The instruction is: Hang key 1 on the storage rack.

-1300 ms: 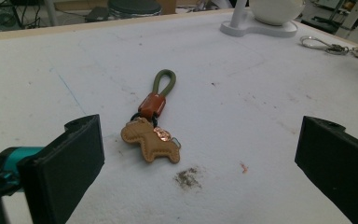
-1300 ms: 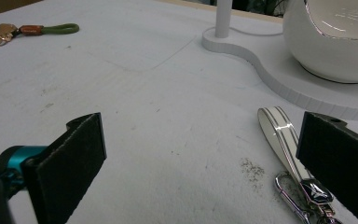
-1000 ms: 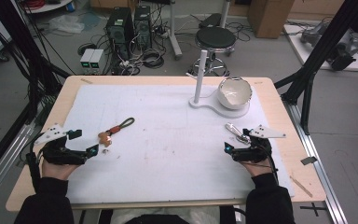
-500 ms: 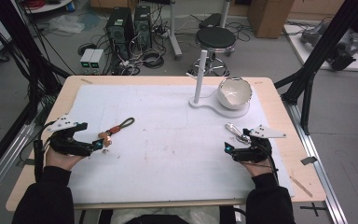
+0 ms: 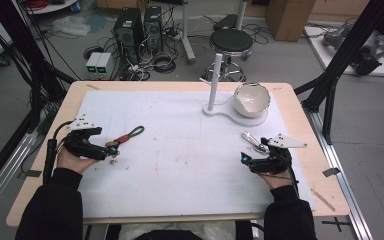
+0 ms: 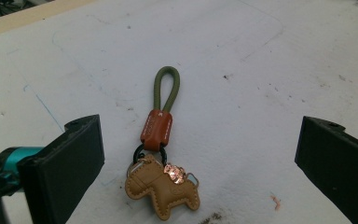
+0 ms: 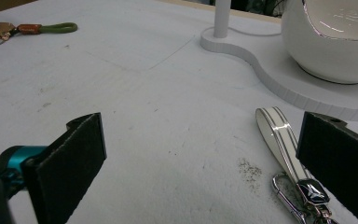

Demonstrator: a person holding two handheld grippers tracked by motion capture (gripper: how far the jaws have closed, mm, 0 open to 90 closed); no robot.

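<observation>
At the left of the high view, the left gripper (image 5: pixel 111 151) sits with its jaws spread wide around the horse keychain (image 6: pixel 161 158), gripping nothing; the charm lies flat on the white mat (image 5: pixel 180 150) between them. At the lower right, the right gripper (image 5: pixel 250 161) is wide open too, empty, a striped strap keychain (image 7: pixel 284 144) beside its right jaw.

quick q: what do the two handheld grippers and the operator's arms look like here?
Both the left gripper and the right gripper have black bodies with wide, flat black rectangular jaws and a teal part beside one jaw. Each carries a pale grey three-cornered plate on top and trails a black cable. The person wears black long sleeves.
</observation>
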